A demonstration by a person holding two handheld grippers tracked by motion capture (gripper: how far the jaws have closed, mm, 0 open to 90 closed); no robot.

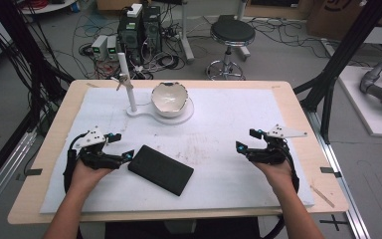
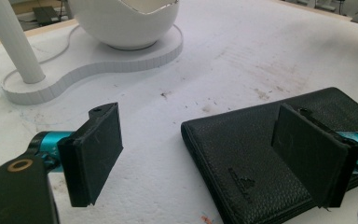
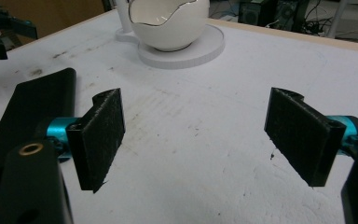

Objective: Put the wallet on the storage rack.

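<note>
Black leather wallet (image 1: 161, 170) lying flat near the left of the white mat (image 1: 219, 119), straddled at its corner by the released left gripper (image 1: 115, 147); best pinched squarely over one edge, with the right gripper (image 1: 245, 140) spread and empty, well apart.

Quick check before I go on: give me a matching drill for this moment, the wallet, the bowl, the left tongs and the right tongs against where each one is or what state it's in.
Things:
1. black wallet
2. white bowl
3. left tongs
4. right tongs

Places or states:
A. open, over bare white mat, nothing between the jaws
B. sits on the white stand at the far side
C. lies flat, near middle of the mat
D. open, one jaw over the wallet's corner

Pairs: 1-C, 2-B, 3-D, 4-A
</note>
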